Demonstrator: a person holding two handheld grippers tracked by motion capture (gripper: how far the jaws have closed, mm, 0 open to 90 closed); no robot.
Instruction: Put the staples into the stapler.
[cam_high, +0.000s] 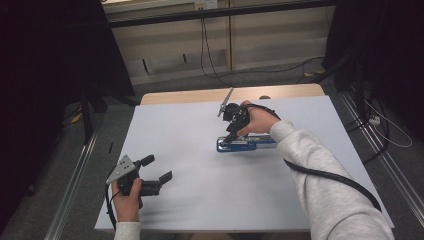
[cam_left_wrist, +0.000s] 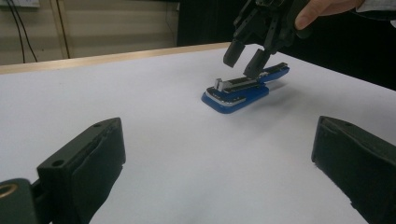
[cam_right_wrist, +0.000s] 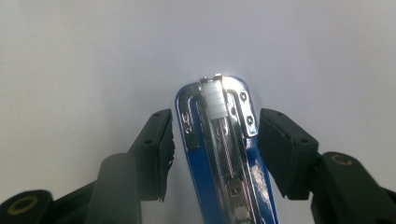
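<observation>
At the near left corner of the white bench (cam_high: 200, 200), the left gripper (cam_high: 159, 169) rests low in the person's left hand (cam_high: 127, 200), with the grey three-cornered plate (cam_high: 121, 169) on top of it and its cable (cam_high: 109, 207) trailing back beside the wrist. Its jaws are spread wide apart and grip nothing; in the left gripper view they stand at either side of the frame with bare bench surface between them, pointing across the bench toward the stapler. Further right, near the middle of the bench, lies a blue stapler (cam_high: 240, 144) with its bright metal staple channel facing up; in the left gripper view its upper part is raised at an angle off the blue base. The right gripper (cam_high: 231, 134) comes down onto the stapler from above, held by the person's right hand (cam_high: 260, 120), the grey sleeve (cam_high: 325, 185) reaching in from the lower right and a black cable (cam_high: 325, 175) running along the forearm. In the right gripper view its jaws are parted and sit on either side of the stapler's front end, each a little clear of the blue body, so they straddle it without clamping it. Beyond the far edge of the white surface a strip of the wooden benchtop (cam_high: 190, 96) shows.
</observation>
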